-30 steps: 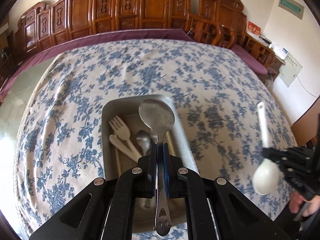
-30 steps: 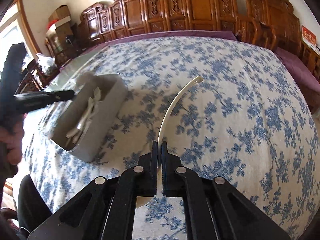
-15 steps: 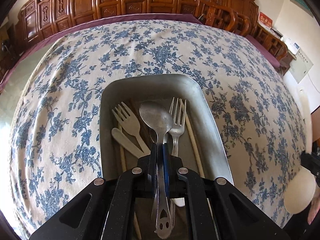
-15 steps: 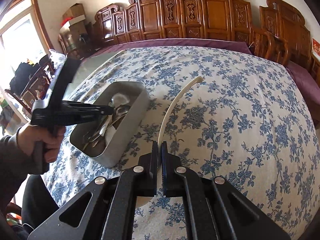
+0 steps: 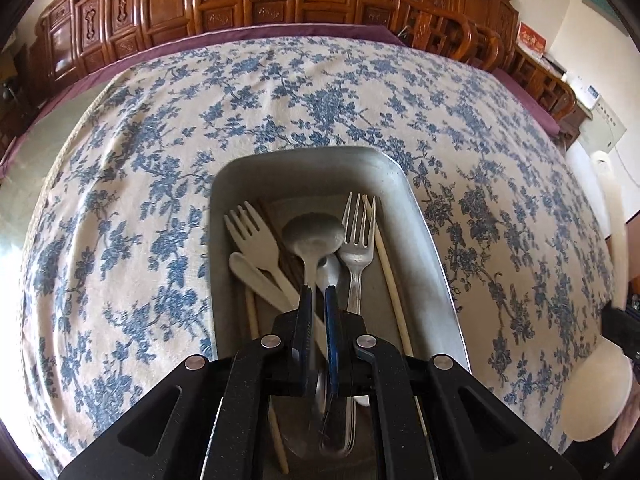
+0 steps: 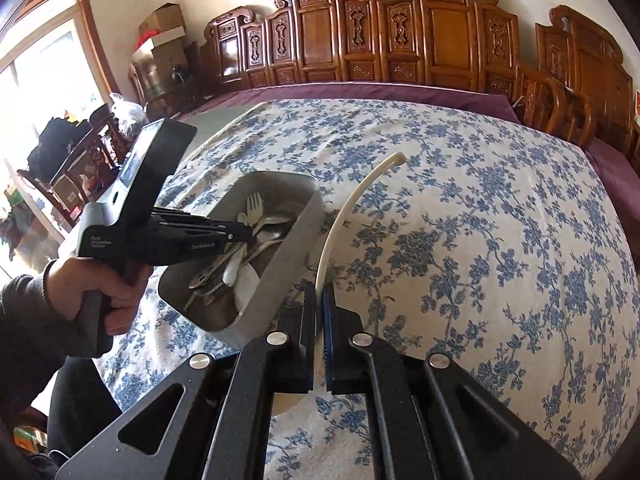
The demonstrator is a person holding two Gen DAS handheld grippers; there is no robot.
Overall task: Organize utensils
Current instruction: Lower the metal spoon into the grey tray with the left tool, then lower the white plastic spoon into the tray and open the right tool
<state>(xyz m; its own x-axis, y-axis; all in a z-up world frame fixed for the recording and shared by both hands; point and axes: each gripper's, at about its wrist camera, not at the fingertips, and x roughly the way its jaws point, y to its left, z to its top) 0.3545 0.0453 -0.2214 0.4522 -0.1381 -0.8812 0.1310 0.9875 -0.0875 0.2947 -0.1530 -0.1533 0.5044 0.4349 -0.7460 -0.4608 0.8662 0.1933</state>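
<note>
A grey metal tray (image 5: 424, 236) sits on the blue-flowered tablecloth and holds a white plastic fork (image 5: 252, 236), a white spoon (image 5: 256, 276), a metal fork (image 5: 358, 240), chopsticks (image 5: 390, 276) and a large metal spoon (image 5: 314, 236). My left gripper (image 5: 319, 300) hovers low over the tray, its jaws slightly apart, and the metal spoon lies in the tray below them. My right gripper (image 6: 319, 300) is shut on the white ladle (image 6: 352, 200), handle pointing forward, to the right of the tray (image 6: 280, 280). The ladle's bowl (image 5: 596, 396) shows in the left wrist view.
Carved wooden chairs (image 6: 440, 32) line the far side of the table beyond a purple cloth edge (image 6: 360, 90). Boxes and clutter (image 6: 160, 36) stand near a window at left. The person's hand (image 6: 104, 284) holds the left gripper's handle.
My left gripper lowered into the tray, opened a little and let the large metal spoon go; it now lies among the utensils. My right gripper moved closer to the tray with the ladle.
</note>
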